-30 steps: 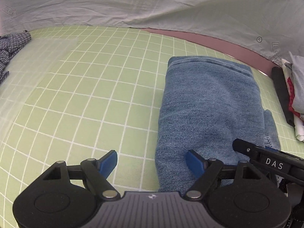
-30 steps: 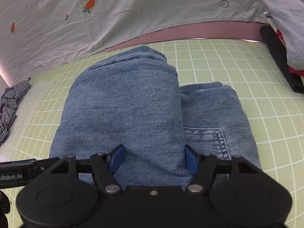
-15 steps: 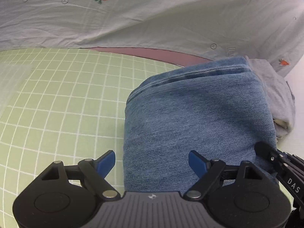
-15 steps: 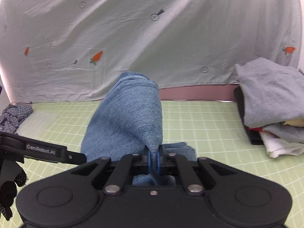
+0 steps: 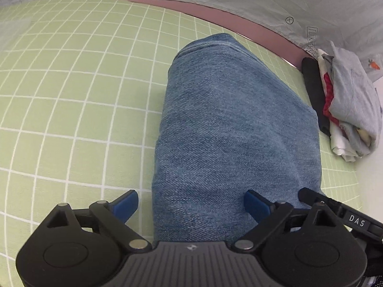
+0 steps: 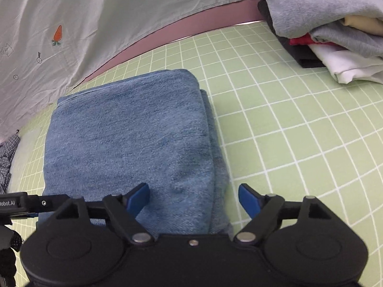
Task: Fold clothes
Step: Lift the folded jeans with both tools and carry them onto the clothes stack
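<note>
Folded blue jeans [image 5: 229, 131] lie flat on the green grid mat [image 5: 71, 95], seen also as the jeans [image 6: 129, 143] in the right wrist view. My left gripper [image 5: 191, 204] hovers over their near left edge, its jaws opening, the blue pads apart and not pressing the denim. My right gripper [image 6: 194, 198] stands over the near right edge of the jeans, its jaws opening too, with the cloth below the gap and neither pad gripping it. The other gripper's black arm shows at the edge of each view.
A stack of folded clothes [image 6: 335, 35], grey, red, white and black, sits at the mat's right. A checked garment [image 6: 7, 157] lies at the left edge. A pale printed sheet [image 6: 95, 24] hangs behind the mat [image 6: 299, 131].
The right gripper, shut on a raised fold of the jeans half a second ago, has let go and opened; the fold now lies flat. The left gripper opened wider and shifted over the denim.
</note>
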